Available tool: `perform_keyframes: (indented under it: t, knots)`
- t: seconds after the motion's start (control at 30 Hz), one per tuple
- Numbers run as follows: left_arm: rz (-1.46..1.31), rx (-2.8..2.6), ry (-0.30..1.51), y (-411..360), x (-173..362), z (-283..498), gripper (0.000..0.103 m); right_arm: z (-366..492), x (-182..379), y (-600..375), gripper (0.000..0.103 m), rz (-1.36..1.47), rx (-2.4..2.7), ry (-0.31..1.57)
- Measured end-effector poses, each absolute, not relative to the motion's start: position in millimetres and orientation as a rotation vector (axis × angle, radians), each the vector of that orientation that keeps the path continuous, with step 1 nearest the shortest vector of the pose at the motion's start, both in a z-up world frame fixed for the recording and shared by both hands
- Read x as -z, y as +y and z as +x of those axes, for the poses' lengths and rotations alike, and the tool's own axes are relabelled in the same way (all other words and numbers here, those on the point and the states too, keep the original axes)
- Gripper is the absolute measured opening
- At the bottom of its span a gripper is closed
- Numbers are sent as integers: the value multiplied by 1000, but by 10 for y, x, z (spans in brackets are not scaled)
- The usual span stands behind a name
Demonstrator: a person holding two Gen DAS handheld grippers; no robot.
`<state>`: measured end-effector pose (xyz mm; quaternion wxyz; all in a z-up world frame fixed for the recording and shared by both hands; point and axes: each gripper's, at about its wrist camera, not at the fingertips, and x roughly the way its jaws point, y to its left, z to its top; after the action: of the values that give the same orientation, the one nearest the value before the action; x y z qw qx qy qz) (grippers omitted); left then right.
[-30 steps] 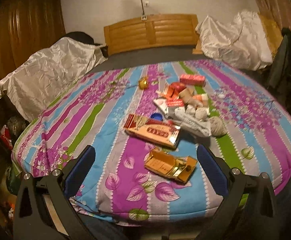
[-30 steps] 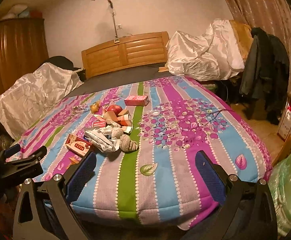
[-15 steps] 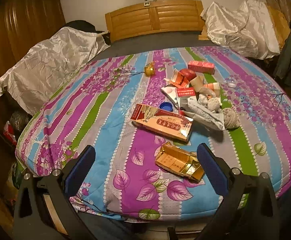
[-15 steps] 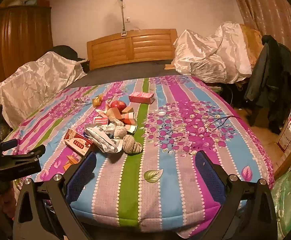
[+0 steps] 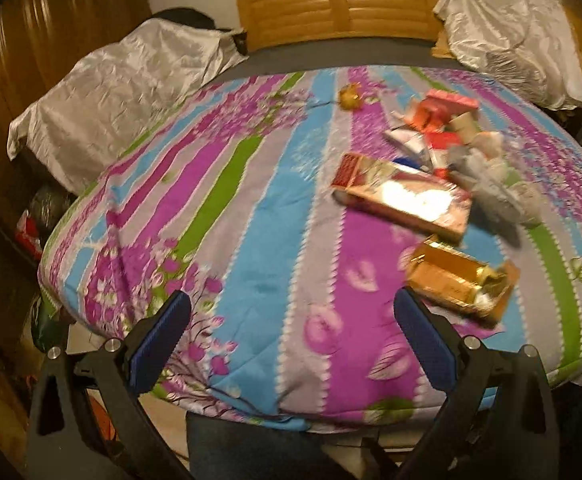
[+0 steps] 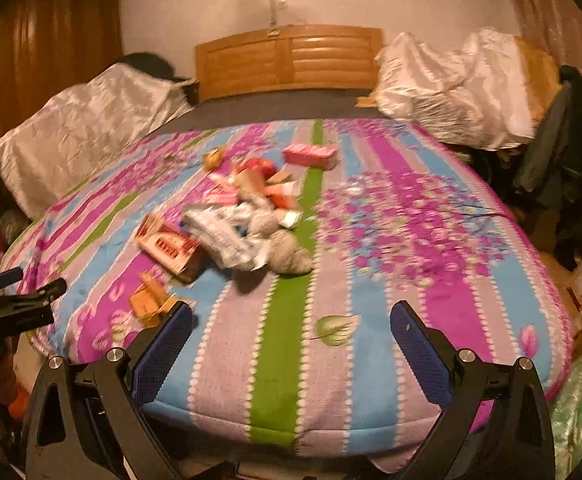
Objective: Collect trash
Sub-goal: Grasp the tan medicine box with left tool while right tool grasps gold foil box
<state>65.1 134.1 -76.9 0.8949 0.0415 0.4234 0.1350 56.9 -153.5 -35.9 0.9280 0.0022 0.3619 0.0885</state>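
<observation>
While both frames are motion-blurred, the contents read as follows: left gripper [image 5: 291,340], jaws spread wide, nothing between the blue pads, held above the near edge of the striped floral quilt [image 5: 275,240]; right gripper [image 6: 291,350], jaws likewise wide apart and empty, over the same near edge further along; trash pile [image 6: 247,216] lying toward the middle of the quilt, well apart from both grippers; gold box [image 5: 461,280], lid open, nearest item to the left gripper, just beyond its right finger, not touching; long red-and-cream carton [image 5: 403,196] flat behind the gold box; crumpled white wrapper [image 6: 227,236] against the carton's far side; grey balled wad [image 6: 289,254] at the pile's near end, on the green stripe; pink box [image 6: 311,155] at the far end of the pile, slightly apart from it; red round item [image 6: 259,166] beside the pink box, identity unclear; small gold wrapper [image 5: 349,96] alone, far side; wooden headboard [image 6: 289,60] behind; silvery covered bundles [image 6: 83,128] at either side; dark clothing [image 6: 567,148] hanging at right; left gripper's tip also visible at the right camera's left margin
</observation>
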Motion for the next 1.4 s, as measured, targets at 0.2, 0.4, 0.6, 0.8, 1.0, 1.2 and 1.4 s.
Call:
perform_keyframes:
  t: [0.2,0.4,0.6,0.8,1.0,1.2,1.4]
  knots:
    - [68,-237,895,1538,820,788,98,815,557,-925,99,-176,-486,770]
    - [107,58,915,1739,796,1208,98,1099,725,-263,99,-458,-741,744]
    - [374,415,847,1695,771,1669,98,1383,999,172,99,-622,-868,809]
    - [709,757,727,1332,744,2109,98,1530,1224,357,99,-618,-904,883]
    - [1050,979,678,992,1133,2226,87,1568,1361,432,97,-609,-876,893]
    - [1158,1070,735,849,1553,2283,69,1598,1408,374,78,-531,-846,932]
    - [1073,1012,802,1021,1561,2145,65,1602,1426,243,51,-431,-850,959]
